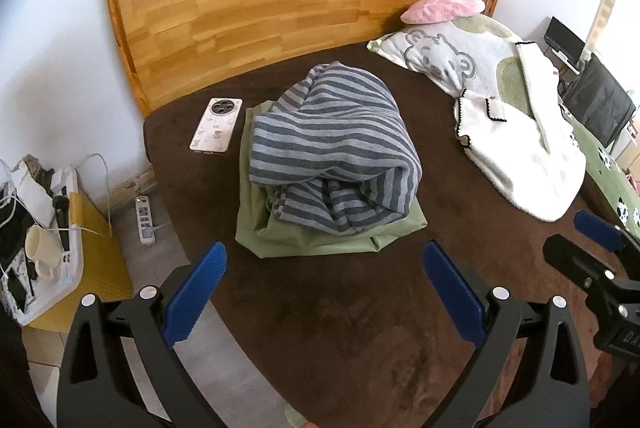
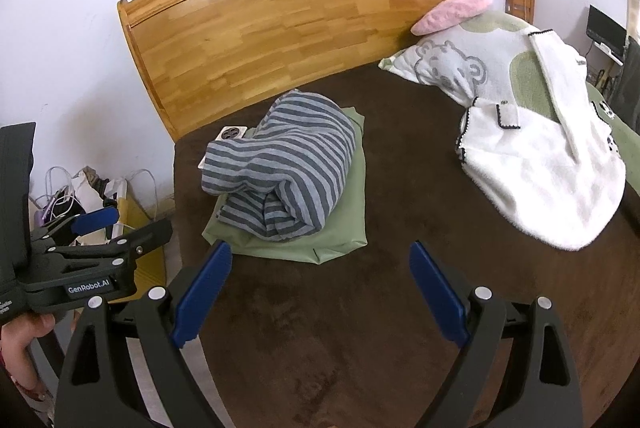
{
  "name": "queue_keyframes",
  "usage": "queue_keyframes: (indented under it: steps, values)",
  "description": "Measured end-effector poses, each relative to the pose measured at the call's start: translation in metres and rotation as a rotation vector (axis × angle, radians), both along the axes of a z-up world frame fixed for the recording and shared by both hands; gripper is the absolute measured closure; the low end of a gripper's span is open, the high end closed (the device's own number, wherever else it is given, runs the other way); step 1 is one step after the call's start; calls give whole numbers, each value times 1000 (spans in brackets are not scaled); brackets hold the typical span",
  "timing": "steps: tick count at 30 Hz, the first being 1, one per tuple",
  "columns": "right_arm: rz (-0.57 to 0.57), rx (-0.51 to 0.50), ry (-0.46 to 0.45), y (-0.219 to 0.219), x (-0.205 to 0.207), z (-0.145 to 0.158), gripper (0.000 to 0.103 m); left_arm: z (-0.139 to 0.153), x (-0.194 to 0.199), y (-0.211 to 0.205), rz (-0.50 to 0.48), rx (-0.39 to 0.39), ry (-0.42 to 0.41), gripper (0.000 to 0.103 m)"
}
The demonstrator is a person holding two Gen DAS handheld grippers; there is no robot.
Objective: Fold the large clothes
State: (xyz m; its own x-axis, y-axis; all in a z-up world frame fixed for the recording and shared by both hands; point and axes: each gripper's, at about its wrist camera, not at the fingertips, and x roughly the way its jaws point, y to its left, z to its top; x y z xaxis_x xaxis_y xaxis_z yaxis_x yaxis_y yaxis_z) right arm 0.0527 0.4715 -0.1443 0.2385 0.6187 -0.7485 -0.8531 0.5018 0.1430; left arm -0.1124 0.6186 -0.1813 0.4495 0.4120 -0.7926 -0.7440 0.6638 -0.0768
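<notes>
Nearest: 2 handheld grippers, side by side over the near edge of the bed. Left gripper [image 1: 324,288], blue pads spread wide, nothing between them. Right gripper [image 2: 320,288] the same: fingers wide apart, empty. Both held above the brown bedspread [image 1: 360,308], not touching cloth. A hand [image 2: 20,340] shows at the lower left edge of the right wrist view, under the left gripper's body.

Middle of the bed: a striped grey garment [image 1: 332,152], loosely rolled and bunched, sitting on top of a folded green garment [image 1: 320,244]. The green piece lies flat on the bedspread, its edges showing around the striped bundle. Both lie ahead of the grippers, apart from them.

Just left of the pile: a phone [image 1: 216,124] face down, camera ring up, beside the green cloth.

Right side: a white fleecy jacket [image 2: 540,180] with dark trim, spread partly over a pillow [image 2: 460,68] printed with a bear. A pink cushion [image 2: 452,10] sits atop the pillow.

Far: the wooden headboard [image 1: 260,4] against a white wall.

Floor at left: a power strip [image 1: 146,218], and a cluttered yellow stand holding a cup [image 1: 38,252].
</notes>
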Motion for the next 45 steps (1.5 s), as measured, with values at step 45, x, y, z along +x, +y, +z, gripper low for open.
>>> queue_keyframes:
  steps: [45]
  values:
    - [26, 7, -45, 6, -18, 20, 14, 14, -17, -7, 9, 1, -42, 7]
